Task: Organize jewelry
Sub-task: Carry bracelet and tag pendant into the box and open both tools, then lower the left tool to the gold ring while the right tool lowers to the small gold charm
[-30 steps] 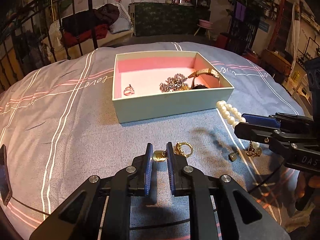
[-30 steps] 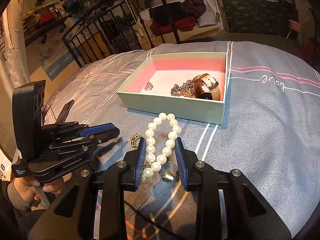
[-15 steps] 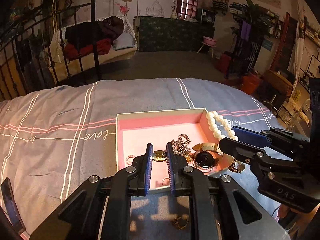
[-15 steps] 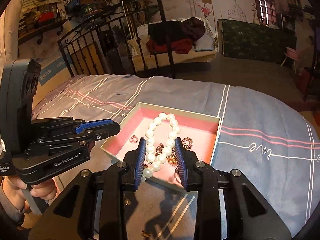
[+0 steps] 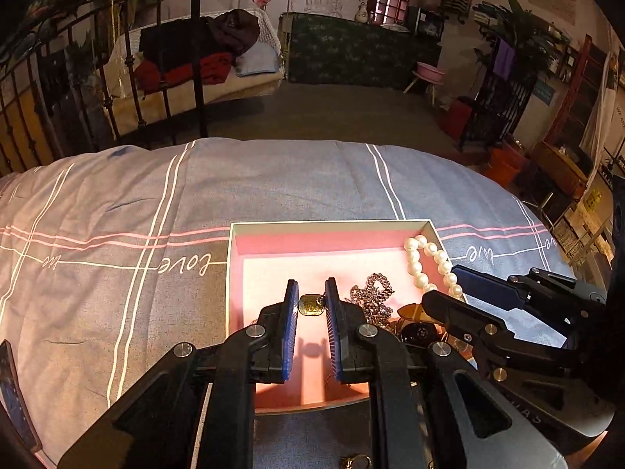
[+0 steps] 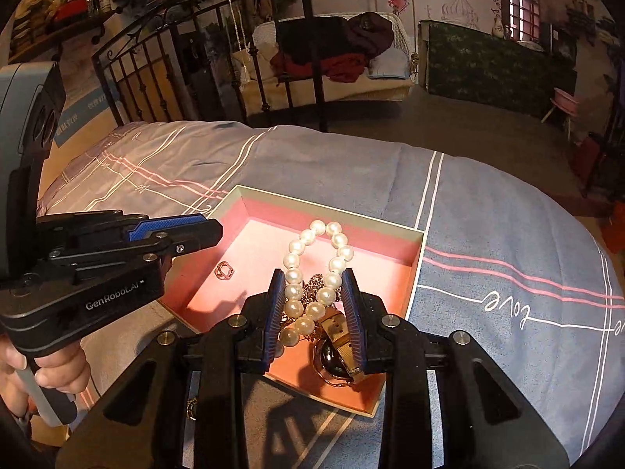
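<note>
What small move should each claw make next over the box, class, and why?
Probably open both claws. The left claw pinches a small gold piece and the right claw grips the pearl strand; both hang above the pink floor of the box, beside the watch, so releasing should drop them inside.
</note>
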Demonstrator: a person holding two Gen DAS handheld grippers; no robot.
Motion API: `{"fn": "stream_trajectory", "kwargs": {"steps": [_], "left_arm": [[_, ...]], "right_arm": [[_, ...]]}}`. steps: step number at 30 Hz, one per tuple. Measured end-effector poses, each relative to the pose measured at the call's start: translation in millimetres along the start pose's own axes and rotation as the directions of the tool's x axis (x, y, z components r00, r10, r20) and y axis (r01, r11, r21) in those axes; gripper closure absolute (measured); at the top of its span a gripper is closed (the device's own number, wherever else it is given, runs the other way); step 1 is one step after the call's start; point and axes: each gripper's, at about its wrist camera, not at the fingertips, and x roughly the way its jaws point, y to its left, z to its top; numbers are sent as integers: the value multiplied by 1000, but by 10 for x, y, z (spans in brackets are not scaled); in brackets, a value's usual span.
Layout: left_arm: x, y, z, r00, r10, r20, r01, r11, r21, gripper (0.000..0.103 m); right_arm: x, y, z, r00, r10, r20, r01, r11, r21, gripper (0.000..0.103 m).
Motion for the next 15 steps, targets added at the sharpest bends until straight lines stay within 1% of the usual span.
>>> {"fn": "stream_trajectory", "kwargs": {"steps": [1,2,3,4,5,8,11,13,15], "left_arm": [[-1,6,8,1000,1,0,-1,1000,-6,88],[-10,20,15,1000,2,0,-2,1000,-13,76],[-29,41,25,1000,2,3,-2,1000,-19,66],[-78,64,15,1000,2,19,-2,1000,-30,46],[-143,82,16,999,1,42,1,999,-43,39],[-336,108,-21,997,-26,79,30,998,-48,37],[-499,115,-178,995,-36,94,39,999,-34,37],[-564,122,-343,995,-53,86,55,998,-28,37],[-591,112,-561,996,-66,59,67,997,-22,37]], "right_arm": [[19,-2,-12,1000,5,-9,-5,1000,0,71],[40,2,-28,1000,8,-24,-8,1000,-2,67],[57,14,-39,999,3,-37,-3,1000,-9,48],[45,29,-56,999,-15,-31,15,1000,-20,30],[0,47,-84,999,-36,-11,36,999,-31,26],[-159,60,-193,999,-33,19,33,999,-30,26],[-363,42,-341,999,-17,48,17,1000,-13,26],[-492,33,-496,999,3,54,-3,1000,3,25],[-582,35,-681,999,18,48,-19,1000,18,25]]}}
